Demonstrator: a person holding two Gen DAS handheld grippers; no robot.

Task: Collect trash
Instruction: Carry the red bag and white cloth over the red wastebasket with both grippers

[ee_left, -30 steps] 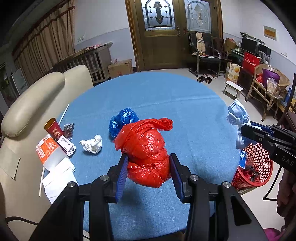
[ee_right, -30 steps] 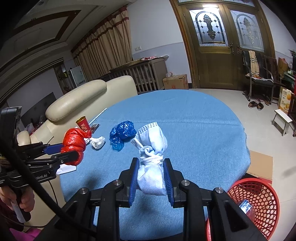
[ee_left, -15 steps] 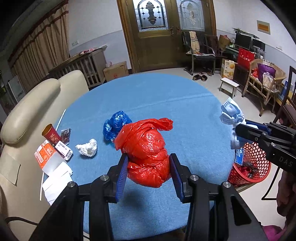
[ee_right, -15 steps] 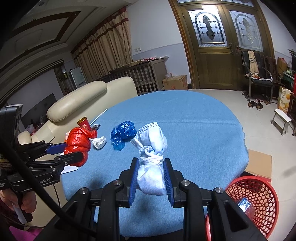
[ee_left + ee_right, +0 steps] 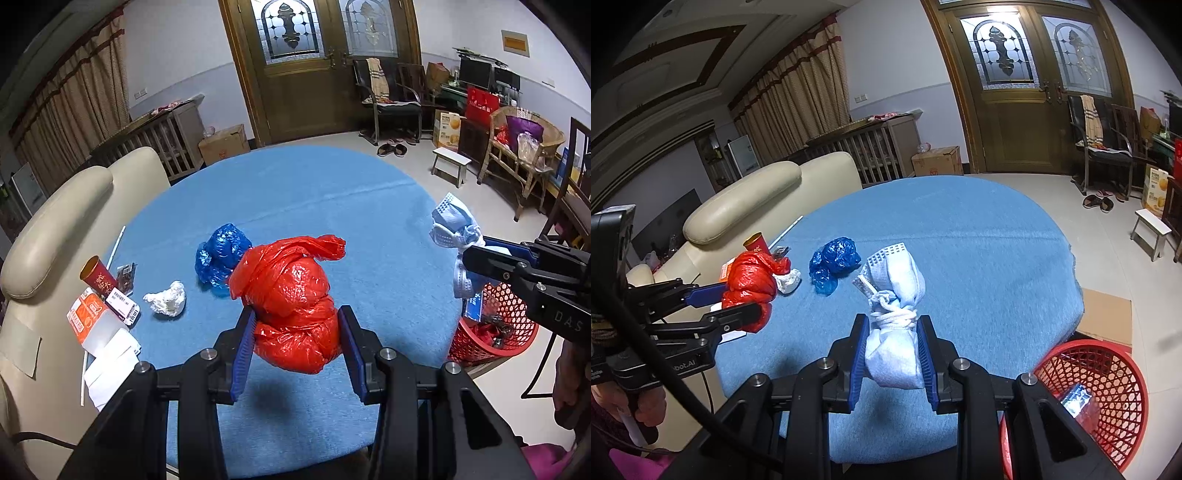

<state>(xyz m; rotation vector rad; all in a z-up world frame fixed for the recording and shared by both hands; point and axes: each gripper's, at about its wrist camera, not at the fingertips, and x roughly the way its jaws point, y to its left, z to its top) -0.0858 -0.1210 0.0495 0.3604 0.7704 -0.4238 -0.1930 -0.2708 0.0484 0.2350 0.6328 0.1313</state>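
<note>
**Trash held in both jaws above blue surface**

Surface (image 5: 332, 192): round, covered in blue cloth, with a cream sofa (image 5: 55, 214) against its left edge.

Red mesh basket (image 5: 1108, 373): on the floor just beside the surface's right edge, some trash already inside.

Left gripper (image 5: 295, 332): jaws part open and clamped on a knotted red plastic bag (image 5: 291, 299), pads pressing both flanks; the bag hangs above the near part of the surface.

Right gripper (image 5: 892, 354): jaws drawn in tight on a pale blue cloth bundle (image 5: 894, 332) tied with white cord, held up near the surface's right edge, close to the basket.

Blue plastic bag (image 5: 221, 254): crumpled, lying on the surface behind the red one.

Orange-and-white carton (image 5: 86, 317) and white papers (image 5: 110, 365): at the left edge.

Red paper cup (image 5: 98, 275): on its side near the carton.

White crumpled tissue (image 5: 166, 299): between cup and blue bag.

White straw (image 5: 116, 245): beyond the cup.
</note>
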